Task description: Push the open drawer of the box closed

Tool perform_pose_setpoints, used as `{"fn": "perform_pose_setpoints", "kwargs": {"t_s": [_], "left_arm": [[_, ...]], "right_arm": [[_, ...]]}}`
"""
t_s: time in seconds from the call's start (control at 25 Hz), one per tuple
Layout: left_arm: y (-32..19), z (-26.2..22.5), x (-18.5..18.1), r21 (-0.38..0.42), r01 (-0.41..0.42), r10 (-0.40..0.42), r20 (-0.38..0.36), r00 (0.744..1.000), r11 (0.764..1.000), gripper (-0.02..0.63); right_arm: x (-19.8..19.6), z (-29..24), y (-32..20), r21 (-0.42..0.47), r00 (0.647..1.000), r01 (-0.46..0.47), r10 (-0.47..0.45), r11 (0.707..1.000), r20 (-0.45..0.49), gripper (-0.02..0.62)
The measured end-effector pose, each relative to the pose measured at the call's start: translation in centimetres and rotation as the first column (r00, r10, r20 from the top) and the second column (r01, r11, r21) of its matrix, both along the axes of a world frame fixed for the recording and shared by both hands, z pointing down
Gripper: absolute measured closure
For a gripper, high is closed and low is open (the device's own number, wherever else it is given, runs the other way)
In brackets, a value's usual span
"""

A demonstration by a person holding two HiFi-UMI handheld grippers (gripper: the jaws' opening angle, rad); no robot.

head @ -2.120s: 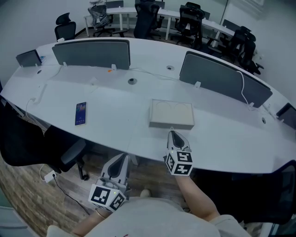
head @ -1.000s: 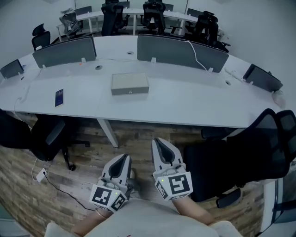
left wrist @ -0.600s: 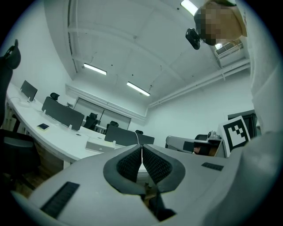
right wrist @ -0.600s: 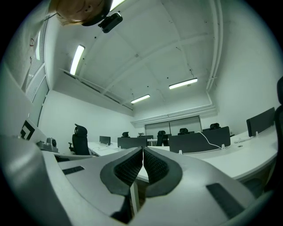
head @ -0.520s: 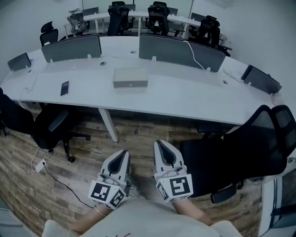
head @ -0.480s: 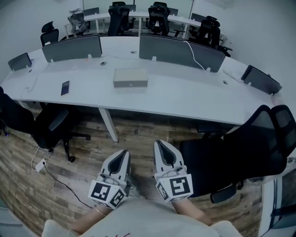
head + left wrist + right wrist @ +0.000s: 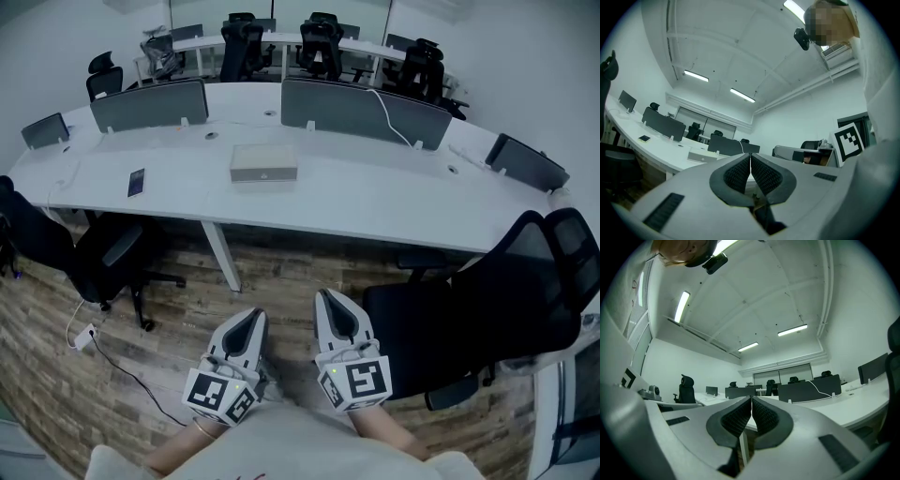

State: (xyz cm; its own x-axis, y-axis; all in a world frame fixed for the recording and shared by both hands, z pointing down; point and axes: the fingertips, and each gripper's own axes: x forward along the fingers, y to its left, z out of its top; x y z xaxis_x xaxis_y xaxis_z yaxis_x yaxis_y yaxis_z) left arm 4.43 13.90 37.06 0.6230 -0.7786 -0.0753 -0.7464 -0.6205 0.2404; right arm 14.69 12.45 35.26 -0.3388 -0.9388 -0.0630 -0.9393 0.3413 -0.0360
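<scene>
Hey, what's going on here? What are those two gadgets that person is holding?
A person holds the left gripper and right gripper close to the body, over the wooden floor, jaws together and empty. They stand well back from the curved white desk. The box sits on it, untouched, its drawer front seemingly flush, so apparently closed. A phone lies left of it in the head view.

Beige box (image 7: 263, 162), white desk (image 7: 375, 199), black chair (image 7: 483, 309), brown wood-plank floor (image 7: 281, 283).

left gripper (image 7: 251, 319), right gripper (image 7: 330, 300): grey, black pads (image 7: 738, 174) | cubes (image 7: 356, 380): black-white | shirt (image 7: 291, 445): seemingly pale
</scene>
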Motion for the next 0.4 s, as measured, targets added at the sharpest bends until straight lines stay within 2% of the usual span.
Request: {"fn": "perform_pose_setpoints", "kwargs": {"t_s": [0.4], "left_arm": [[0.74,0.35,-0.21,-0.005,-0.009,0.009,-0.004,1.000,1.000,0.588]], "right_arm": [[-0.60,0.48,0.63,-0.007,1.000,0.008,-0.008,1.000,0.003,0.572]]}}
